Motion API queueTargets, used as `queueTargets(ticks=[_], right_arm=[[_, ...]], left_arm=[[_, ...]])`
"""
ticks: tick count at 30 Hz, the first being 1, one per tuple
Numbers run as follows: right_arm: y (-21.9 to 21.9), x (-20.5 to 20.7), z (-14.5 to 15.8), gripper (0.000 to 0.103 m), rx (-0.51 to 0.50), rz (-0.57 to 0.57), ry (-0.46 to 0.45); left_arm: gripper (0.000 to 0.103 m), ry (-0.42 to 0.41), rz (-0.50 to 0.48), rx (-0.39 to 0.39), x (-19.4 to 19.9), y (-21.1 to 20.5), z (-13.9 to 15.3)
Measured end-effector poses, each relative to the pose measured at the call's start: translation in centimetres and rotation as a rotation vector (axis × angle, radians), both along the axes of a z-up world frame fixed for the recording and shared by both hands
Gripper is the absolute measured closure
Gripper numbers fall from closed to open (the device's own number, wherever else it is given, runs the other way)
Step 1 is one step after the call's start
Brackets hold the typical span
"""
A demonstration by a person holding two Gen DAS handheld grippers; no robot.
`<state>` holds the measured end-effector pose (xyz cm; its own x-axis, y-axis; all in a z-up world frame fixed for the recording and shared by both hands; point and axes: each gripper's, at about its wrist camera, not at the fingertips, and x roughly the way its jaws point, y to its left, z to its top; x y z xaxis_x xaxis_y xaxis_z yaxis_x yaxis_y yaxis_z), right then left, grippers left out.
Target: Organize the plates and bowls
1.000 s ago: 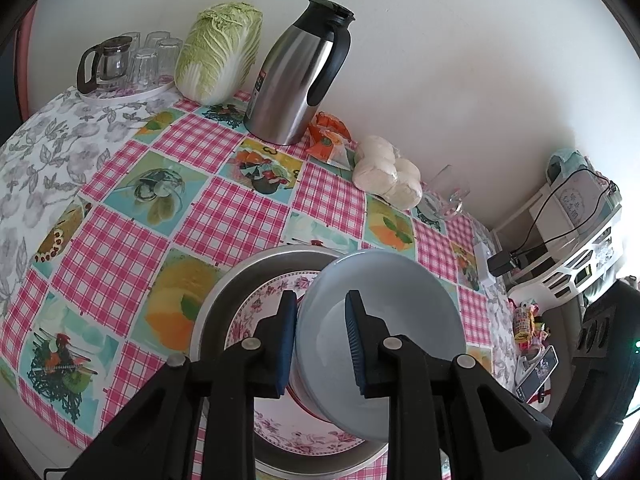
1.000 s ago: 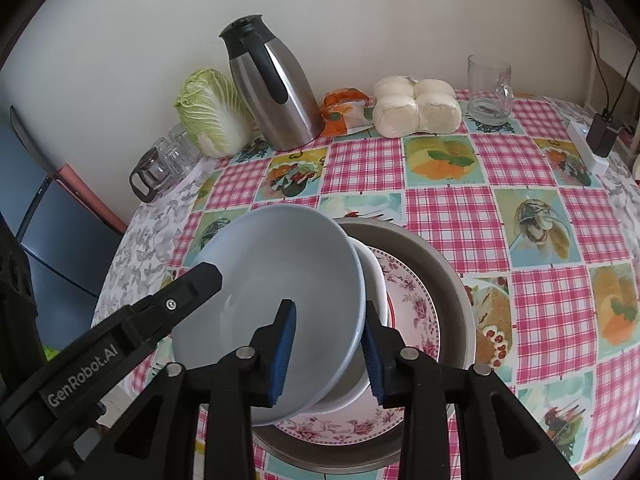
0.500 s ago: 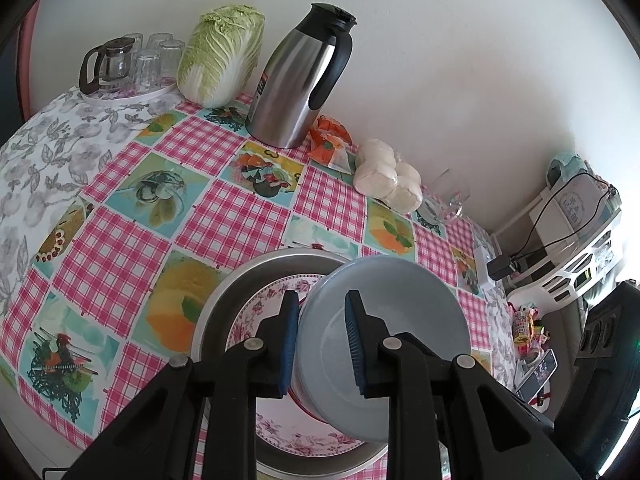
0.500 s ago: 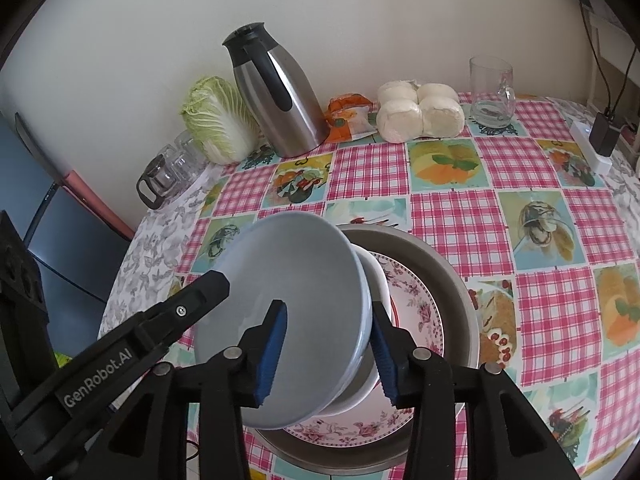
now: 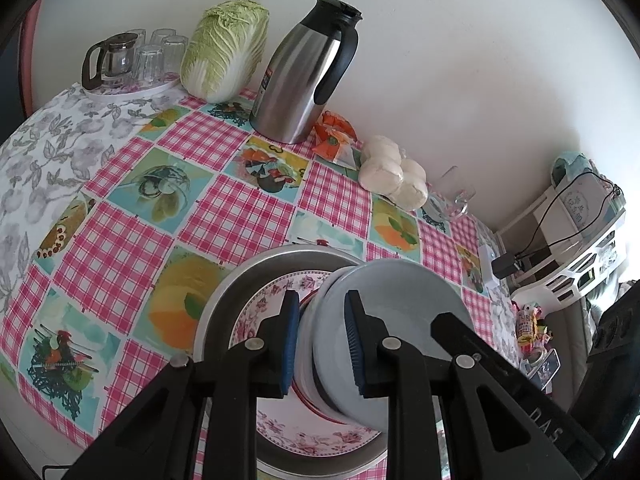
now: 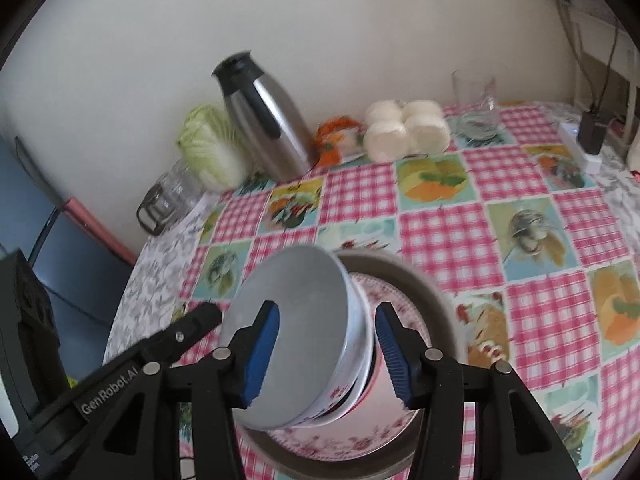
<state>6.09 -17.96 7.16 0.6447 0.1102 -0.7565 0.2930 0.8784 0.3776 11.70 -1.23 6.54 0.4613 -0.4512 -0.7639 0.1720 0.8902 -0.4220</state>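
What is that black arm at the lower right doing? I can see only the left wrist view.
Observer: That is the right gripper. In its own view its jaws are opening. The blue pads straddle the tilted grey bowl, and the right pad stands clear of it.
Visitor: Is anything under that grey bowl?
Observer: Yes, a white bowl is nested beneath it and tilted with it. It has pink flowers on its outside and leans on the flowered plate.
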Motion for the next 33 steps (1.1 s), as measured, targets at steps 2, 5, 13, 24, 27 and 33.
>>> queueTargets(ticks=[2, 5, 13, 24, 27, 33], right_arm=[[-0.7, -0.1, -0.1, 0.049, 0.016, -0.025, -0.001], [-1.4, -0.3, -0.2, 0.049, 0.004, -0.055, 0.005], [-3.1, -0.2, -2.3, 0.050, 0.051, -0.095, 0.054], [-2.4, -0.2, -2.3, 0.050, 0.021, -0.081, 0.075], [-2.1, -0.5, -1.7, 0.049, -0.003, -0.071, 0.068], [-1.2, -2.1, -0.6, 0.029, -0.062, -0.057, 0.051]], left_arm=[[0.079, -0.002, 0.000, 0.001, 0.0, 0.0, 0.1], [0.079, 0.004, 0.006, 0.001, 0.0, 0.1, 0.0], [0.079, 0.015, 0.015, -0.001, 0.1, 0.3, 0.0], [0.048, -0.016, 0.022, 0.013, -0.5, 0.5, 1.2], [0.031, -0.033, 0.028, 0.048, -1.1, 0.8, 1.5], [0.012, -0.073, 0.045, 0.110, -2.7, 1.8, 1.5]])
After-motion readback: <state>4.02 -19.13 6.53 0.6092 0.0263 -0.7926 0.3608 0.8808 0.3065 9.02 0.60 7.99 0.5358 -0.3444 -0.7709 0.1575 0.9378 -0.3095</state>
